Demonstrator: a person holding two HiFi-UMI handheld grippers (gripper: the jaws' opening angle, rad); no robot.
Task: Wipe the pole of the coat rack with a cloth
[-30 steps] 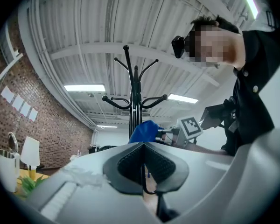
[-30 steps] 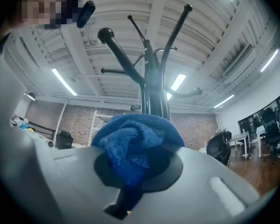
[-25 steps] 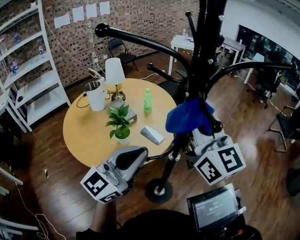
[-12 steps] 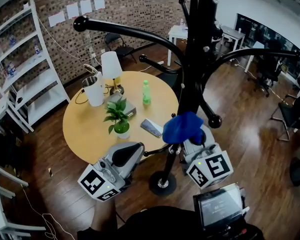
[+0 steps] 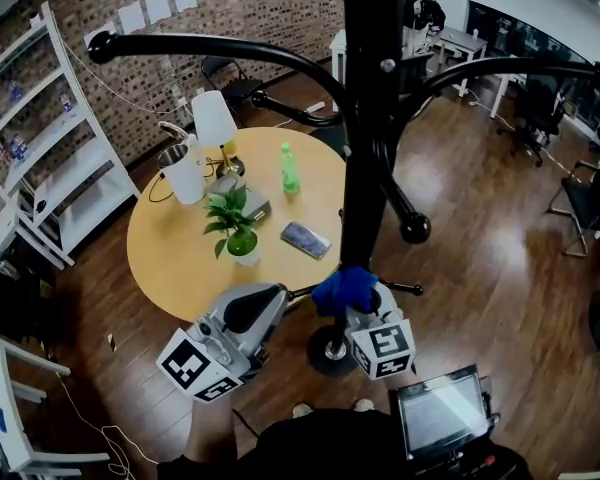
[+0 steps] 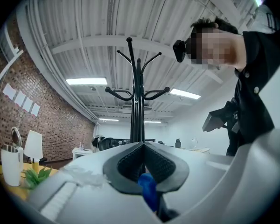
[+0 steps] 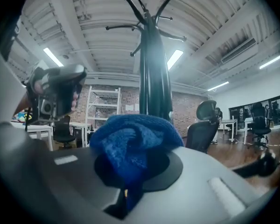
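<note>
The black coat rack pole (image 5: 368, 118) rises from a round base (image 5: 330, 350) on the wood floor. A blue cloth (image 5: 345, 290) is pressed against the pole low down, just above the base, and my right gripper (image 5: 355, 308) is shut on it. The right gripper view shows the cloth (image 7: 135, 141) bunched between the jaws with the pole (image 7: 154, 69) right behind. My left gripper (image 5: 280, 298) hovers left of the pole, level with the cloth. Its jaws (image 6: 142, 148) are shut with nothing seen between them. A thin black peg (image 5: 400, 289) crosses the pole at that height.
A round wooden table (image 5: 170, 258) behind the rack carries a potted plant (image 5: 235, 230), a green bottle (image 5: 289, 168), a lamp (image 5: 212, 123) and a white kettle (image 5: 185, 173). White shelving (image 5: 50, 148) lines the left wall. A screen device (image 5: 440, 413) sits near my feet. Curved rack arms (image 5: 210, 48) overhang.
My right gripper has slid the blue cloth down the pole, from about mid-height to just above the base. The left gripper has barely moved.
</note>
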